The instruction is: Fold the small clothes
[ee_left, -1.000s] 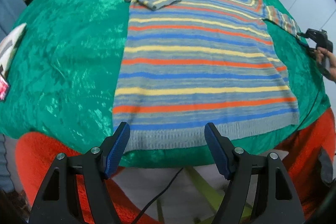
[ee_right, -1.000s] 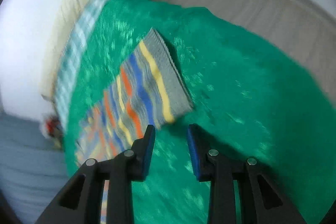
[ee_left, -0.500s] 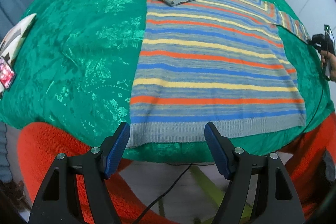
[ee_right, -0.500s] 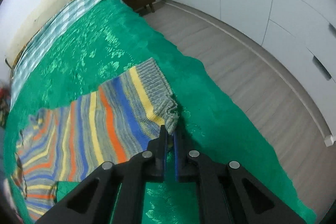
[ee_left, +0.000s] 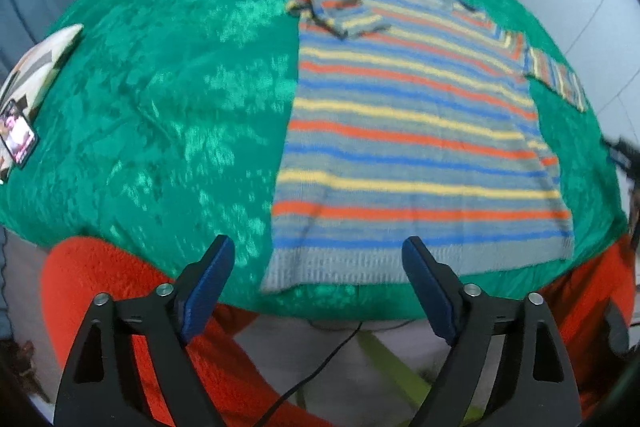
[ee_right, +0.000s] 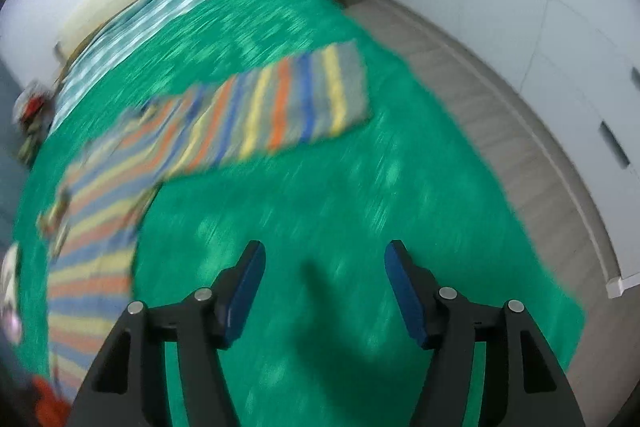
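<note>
Left wrist view shows the striped sweater (ee_left: 416, 147) flat on the green bedspread (ee_left: 160, 99), hem nearest at 12 o'clock from the left gripper (ee_left: 320, 291), while both grippers' empty jaws are opening, the right gripper (ee_right: 324, 291) farther off.
</note>
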`<state>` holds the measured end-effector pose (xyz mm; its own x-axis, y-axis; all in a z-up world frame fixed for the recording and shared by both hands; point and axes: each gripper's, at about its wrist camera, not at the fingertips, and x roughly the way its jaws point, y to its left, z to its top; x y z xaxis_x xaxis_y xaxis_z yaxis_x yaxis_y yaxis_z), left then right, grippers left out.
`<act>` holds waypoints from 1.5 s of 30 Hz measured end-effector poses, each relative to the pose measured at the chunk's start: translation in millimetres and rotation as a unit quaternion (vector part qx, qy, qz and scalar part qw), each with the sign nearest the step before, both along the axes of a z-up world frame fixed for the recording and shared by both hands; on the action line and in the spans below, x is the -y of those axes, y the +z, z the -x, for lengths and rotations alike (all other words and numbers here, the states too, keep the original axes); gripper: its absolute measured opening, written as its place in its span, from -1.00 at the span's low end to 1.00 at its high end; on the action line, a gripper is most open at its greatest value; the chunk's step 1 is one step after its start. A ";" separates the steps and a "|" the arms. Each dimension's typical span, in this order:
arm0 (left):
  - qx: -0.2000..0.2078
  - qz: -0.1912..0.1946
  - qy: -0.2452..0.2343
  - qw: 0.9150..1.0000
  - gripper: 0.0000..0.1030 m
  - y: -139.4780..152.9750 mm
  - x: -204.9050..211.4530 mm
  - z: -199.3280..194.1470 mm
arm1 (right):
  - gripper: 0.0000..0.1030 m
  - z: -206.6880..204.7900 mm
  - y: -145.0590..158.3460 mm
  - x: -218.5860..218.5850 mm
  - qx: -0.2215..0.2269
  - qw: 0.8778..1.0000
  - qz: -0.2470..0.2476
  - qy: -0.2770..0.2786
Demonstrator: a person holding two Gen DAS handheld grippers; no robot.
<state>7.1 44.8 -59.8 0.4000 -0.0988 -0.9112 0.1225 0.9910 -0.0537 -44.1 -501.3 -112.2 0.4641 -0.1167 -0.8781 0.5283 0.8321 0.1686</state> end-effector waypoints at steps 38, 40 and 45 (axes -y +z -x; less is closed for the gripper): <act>0.047 -0.147 -0.248 0.956 0.23 -78.6 116.0 -265.3 | 0.30 67.7 11.9 -120.3 0.024 0.994 0.051 0.098; 0.042 -0.133 -0.229 0.963 0.33 -87.9 108.6 -274.7 | 0.30 69.1 11.6 -116.4 0.025 0.995 0.046 0.090; 0.032 -0.035 -0.161 0.986 -0.93 -70.0 78.1 -292.9 | 0.30 67.2 8.3 -108.0 0.022 0.997 0.031 0.074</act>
<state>300.0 -33.3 -129.8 0.4157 -0.1683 -0.8938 0.4323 0.9012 0.0313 -111.3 -393.3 -103.9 0.5180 -0.0975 -0.8498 0.3931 0.9095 0.1353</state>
